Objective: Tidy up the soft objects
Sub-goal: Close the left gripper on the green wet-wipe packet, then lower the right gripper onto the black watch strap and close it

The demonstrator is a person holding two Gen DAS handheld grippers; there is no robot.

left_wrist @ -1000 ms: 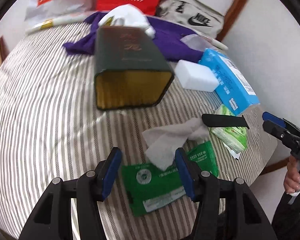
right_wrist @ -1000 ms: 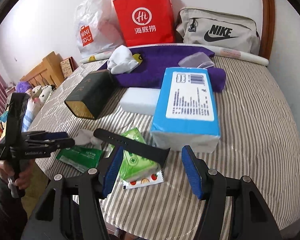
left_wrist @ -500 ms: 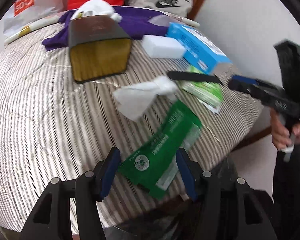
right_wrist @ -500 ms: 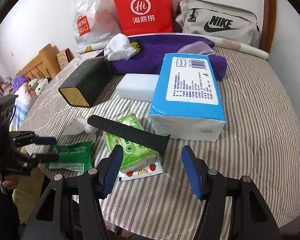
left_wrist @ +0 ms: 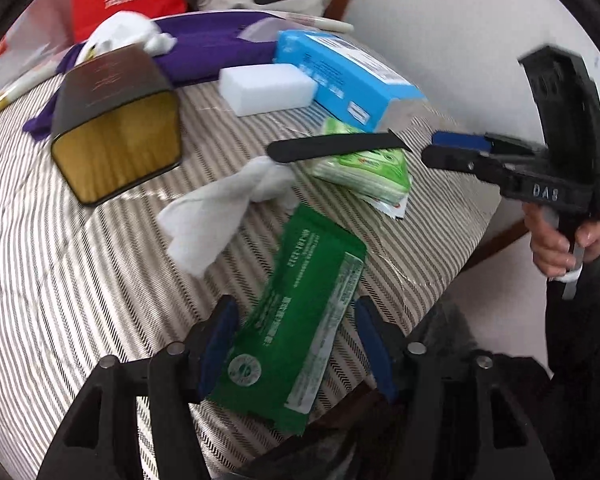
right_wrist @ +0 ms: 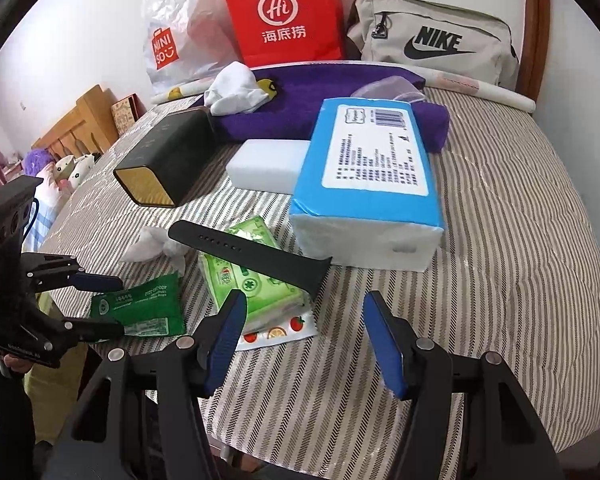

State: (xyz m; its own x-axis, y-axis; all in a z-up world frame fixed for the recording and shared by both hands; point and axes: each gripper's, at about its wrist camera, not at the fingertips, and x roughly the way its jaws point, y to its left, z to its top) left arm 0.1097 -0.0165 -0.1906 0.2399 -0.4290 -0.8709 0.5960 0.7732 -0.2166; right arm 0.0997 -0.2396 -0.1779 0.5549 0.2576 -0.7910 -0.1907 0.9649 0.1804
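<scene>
A dark green wipes pack (left_wrist: 300, 320) (right_wrist: 140, 308) lies at the striped bed's near edge, lengthwise between the fingers of my left gripper (left_wrist: 294, 320) (right_wrist: 96, 304). Its jaws are opening and a gap shows beside the right pad. Just beyond lie a crumpled white tissue (left_wrist: 216, 216) and a light green tissue pack (right_wrist: 252, 284) with a black strap (right_wrist: 252, 252) across it. My right gripper (right_wrist: 305, 304) (left_wrist: 430, 148) hovers open over the bed's front with nothing between its fingers, the light green pack just ahead of its left finger.
Farther back are a blue tissue pack (right_wrist: 372, 176), a white foam block (right_wrist: 268, 164), a dark box lying on its side (right_wrist: 164, 156), and a purple towel (right_wrist: 320, 100) with a white cloth (right_wrist: 236, 88). Bags line the wall. The bed (right_wrist: 500, 240) drops off close by.
The left gripper has rolled and slid toward the bed's edge, so the green pack now runs lengthwise between its fingers, which stand slightly wider. The right gripper has kept still.
</scene>
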